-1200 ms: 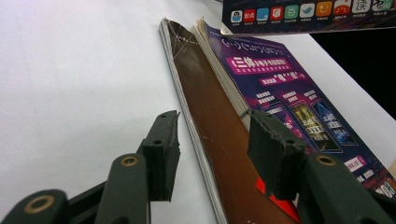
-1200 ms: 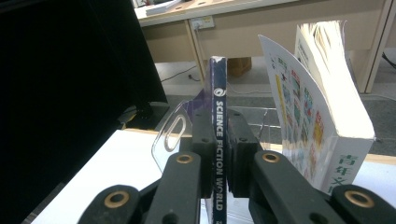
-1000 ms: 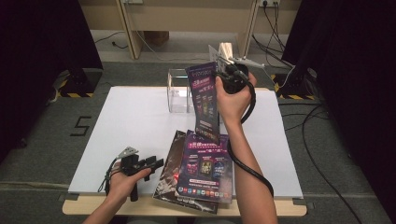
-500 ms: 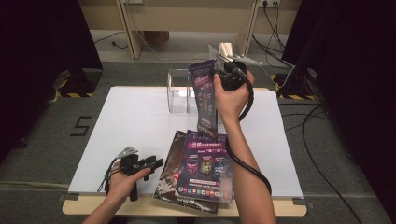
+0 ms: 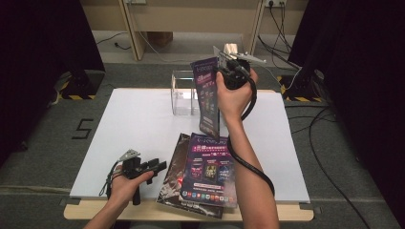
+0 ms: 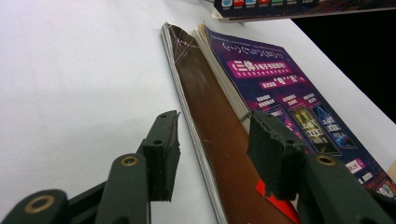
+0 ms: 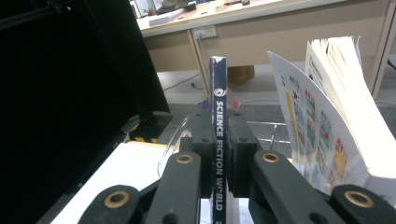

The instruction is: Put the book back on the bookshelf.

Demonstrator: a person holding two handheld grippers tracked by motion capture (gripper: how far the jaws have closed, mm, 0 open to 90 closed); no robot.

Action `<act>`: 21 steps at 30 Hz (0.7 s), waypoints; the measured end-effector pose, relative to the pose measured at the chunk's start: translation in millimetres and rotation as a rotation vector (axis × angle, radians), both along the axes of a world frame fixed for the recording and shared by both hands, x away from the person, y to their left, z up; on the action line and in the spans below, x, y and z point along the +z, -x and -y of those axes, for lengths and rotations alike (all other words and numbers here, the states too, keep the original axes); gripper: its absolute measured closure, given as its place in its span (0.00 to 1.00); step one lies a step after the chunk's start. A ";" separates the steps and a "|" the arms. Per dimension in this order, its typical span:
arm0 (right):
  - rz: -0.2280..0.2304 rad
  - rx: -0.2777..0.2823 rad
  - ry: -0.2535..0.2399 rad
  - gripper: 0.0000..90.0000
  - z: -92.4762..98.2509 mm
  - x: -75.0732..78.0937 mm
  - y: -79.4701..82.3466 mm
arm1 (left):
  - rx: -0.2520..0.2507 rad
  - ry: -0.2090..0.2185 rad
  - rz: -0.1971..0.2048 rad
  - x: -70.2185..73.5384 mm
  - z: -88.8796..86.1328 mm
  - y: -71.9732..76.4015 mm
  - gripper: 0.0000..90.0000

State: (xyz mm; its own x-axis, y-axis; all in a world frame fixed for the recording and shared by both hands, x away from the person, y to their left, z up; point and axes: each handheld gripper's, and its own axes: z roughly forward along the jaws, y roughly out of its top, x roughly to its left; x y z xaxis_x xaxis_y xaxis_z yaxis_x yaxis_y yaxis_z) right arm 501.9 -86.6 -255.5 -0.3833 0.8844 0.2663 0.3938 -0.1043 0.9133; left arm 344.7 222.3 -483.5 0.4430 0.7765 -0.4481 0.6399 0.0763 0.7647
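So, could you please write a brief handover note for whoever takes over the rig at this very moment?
Right gripper: shut on the spine of a magazine, held up in the air in front of the clear acrylic holder.
Left gripper: open, resting on the white table beside the stack of magazines, nothing between its pads.
Done: one magazine lifted off the table.
Left: probably slot it into the holder, then handle the magazines still lying in the stack.
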 end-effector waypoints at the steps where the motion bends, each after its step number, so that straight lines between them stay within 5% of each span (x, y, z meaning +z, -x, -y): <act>1: -0.001 0.001 -0.007 0.94 -0.5 0.3 -0.2 | -0.001 0.000 0.000 -0.1 0.0 0.0 0.58; 21: 0.031 -0.022 -0.015 0.94 -4.6 3.7 -12.1 | -0.001 -0.001 -0.004 -1.6 0.3 -0.3 0.58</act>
State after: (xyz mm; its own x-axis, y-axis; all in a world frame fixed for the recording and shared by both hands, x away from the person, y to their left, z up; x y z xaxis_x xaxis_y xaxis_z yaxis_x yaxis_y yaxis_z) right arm 514.0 -81.9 -251.8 -0.3721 0.8887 0.2678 0.3631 -0.1262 0.9232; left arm 344.9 222.1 -485.1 0.4419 0.7767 -0.4489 0.6427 0.0750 0.7625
